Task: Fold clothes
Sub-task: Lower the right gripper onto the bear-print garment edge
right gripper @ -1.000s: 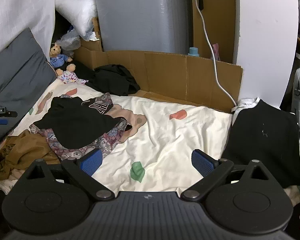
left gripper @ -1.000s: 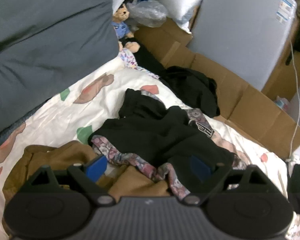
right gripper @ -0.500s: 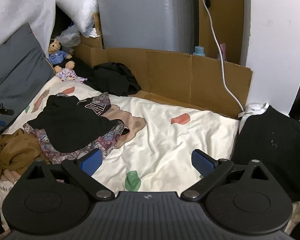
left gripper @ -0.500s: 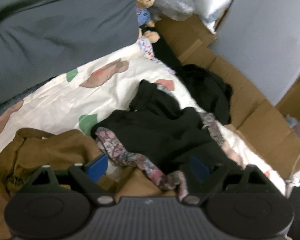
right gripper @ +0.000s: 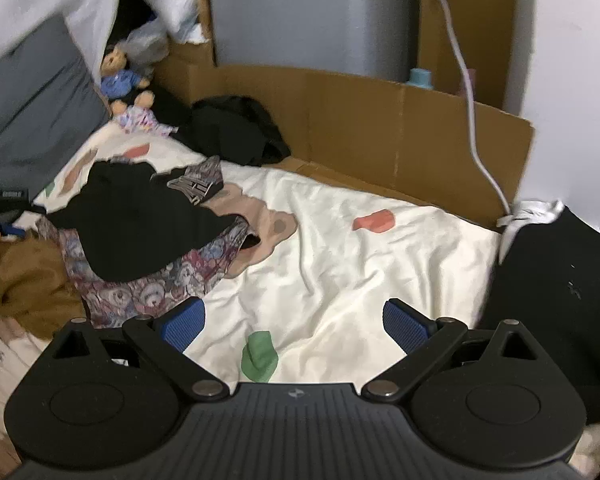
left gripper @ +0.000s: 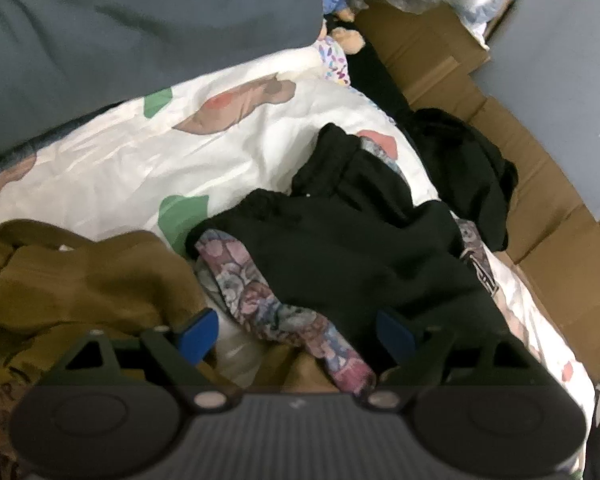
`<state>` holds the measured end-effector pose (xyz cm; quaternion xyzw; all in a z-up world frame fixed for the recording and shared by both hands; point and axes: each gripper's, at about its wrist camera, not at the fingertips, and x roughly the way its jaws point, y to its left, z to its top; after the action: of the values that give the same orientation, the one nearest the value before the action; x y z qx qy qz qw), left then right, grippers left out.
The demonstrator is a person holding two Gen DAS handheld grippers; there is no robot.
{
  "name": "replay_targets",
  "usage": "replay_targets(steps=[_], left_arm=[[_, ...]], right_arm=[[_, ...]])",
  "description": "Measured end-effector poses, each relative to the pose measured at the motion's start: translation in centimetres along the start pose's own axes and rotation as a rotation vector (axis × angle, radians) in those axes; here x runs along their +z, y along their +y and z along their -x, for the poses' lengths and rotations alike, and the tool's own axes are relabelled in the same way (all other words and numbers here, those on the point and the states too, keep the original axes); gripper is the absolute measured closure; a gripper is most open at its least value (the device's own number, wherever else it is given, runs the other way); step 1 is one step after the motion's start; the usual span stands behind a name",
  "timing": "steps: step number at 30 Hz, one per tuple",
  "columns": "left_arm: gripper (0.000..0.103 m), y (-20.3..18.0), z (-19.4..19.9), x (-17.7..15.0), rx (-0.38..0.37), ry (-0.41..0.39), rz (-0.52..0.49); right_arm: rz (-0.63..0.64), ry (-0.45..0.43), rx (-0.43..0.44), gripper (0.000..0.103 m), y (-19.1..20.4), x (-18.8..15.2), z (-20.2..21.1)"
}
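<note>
Both the left hand-held gripper (left gripper: 296,334) and right hand-held gripper (right gripper: 294,322) gape empty; closing into the heaped black garment (left gripper: 360,248) risks snagging the floral garment (left gripper: 260,300) underneath.

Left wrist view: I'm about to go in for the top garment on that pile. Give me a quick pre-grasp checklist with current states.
1. Left hand-held gripper open: ok, jaws wide apart, nothing between them.
2. Right hand-held gripper free: ok, open over bare sheet.
3. Target on top: ok, the black garment lies over the floral garment.
4. Target free of neighbours: not ok, the floral garment sticks out beneath it and the brown garment touches the pile.
5. Clear folding space: ok, open sheet to the right of the pile in the right wrist view.
6. Graspable edge or collar located: cannot tell, the black fabric is crumpled and blurred.
</note>
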<state>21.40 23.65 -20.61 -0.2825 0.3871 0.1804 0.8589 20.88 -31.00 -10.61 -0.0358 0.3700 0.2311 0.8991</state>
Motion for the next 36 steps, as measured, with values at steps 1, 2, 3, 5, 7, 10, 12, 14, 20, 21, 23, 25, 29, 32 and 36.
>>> replay_targets(steps=[1, 2, 3, 5, 7, 10, 12, 14, 20, 21, 23, 25, 29, 32, 36], left_arm=[[0.015, 0.1, -0.2, 0.0, 0.001, 0.003, 0.0], [0.016, 0.2, -0.4, -0.1, 0.003, 0.008, 0.003], [0.017, 0.5, -0.7, -0.2, 0.004, 0.014, 0.01], [0.019, 0.8, -0.8, -0.2, 0.0, 0.018, 0.018], [0.019, 1.3, -0.9, -0.2, -0.011, 0.023, 0.026], [0.02, 1.9, -0.6, -0.2, -0.014, 0.026, 0.02], [0.022, 2.3, -0.4, -0.1, -0.02, 0.025, 0.022], [0.022, 2.7, -0.1, 0.0, -0.028, 0.023, 0.026], [0.022, 3.4, -0.1, 0.1, -0.029, 0.038, 0.018], [0.022, 3.4, -0.1, 0.1, -0.031, 0.042, 0.016], [0.022, 3.6, -0.2, 0.2, -0.032, 0.048, 0.009], [0.022, 3.7, -0.5, 0.2, -0.034, 0.051, 0.003], [0.022, 3.9, -1.1, 0.4, -0.065, 0.048, 0.006], [0.022, 3.9, -1.8, 0.6, -0.06, 0.05, 0.015], [0.022, 4.3, -2.8, 0.7, -0.076, 0.034, 0.059]], right_arm=[[0.003, 0.003, 0.005, 0.005, 0.3, 0.0, -0.5], [0.006, 0.007, 0.011, 0.005, 0.5, 0.1, -1.0], [0.009, 0.01, 0.016, 0.005, 0.8, 0.1, -1.5], [0.025, 0.017, 0.03, 0.005, 1.6, 0.2, -2.5], [0.043, 0.023, 0.045, 0.005, 2.4, 0.3, -3.4], [0.065, 0.033, 0.072, 0.005, 3.5, 0.3, -4.5], [0.08, 0.04, 0.091, 0.005, 4.3, 0.3, -5.2], [0.094, 0.046, 0.109, 0.005, 5.1, 0.3, -5.9], [0.137, 0.066, 0.165, 0.012, 7.4, 0.4, -8.0], [0.144, 0.069, 0.175, 0.012, 7.8, 0.4, -8.4], [0.158, 0.076, 0.193, 0.012, 8.6, 0.4, -9.1], [0.172, 0.081, 0.212, 0.012, 9.6, 0.1, -9.8], [0.189, 0.091, 0.237, 0.012, 11.2, 0.1, -11.7], [0.202, 0.103, 0.264, 0.012, 12.5, 0.0, -13.1], [0.228, 0.118, 0.304, 0.012, 14.4, -0.1, -14.8]])
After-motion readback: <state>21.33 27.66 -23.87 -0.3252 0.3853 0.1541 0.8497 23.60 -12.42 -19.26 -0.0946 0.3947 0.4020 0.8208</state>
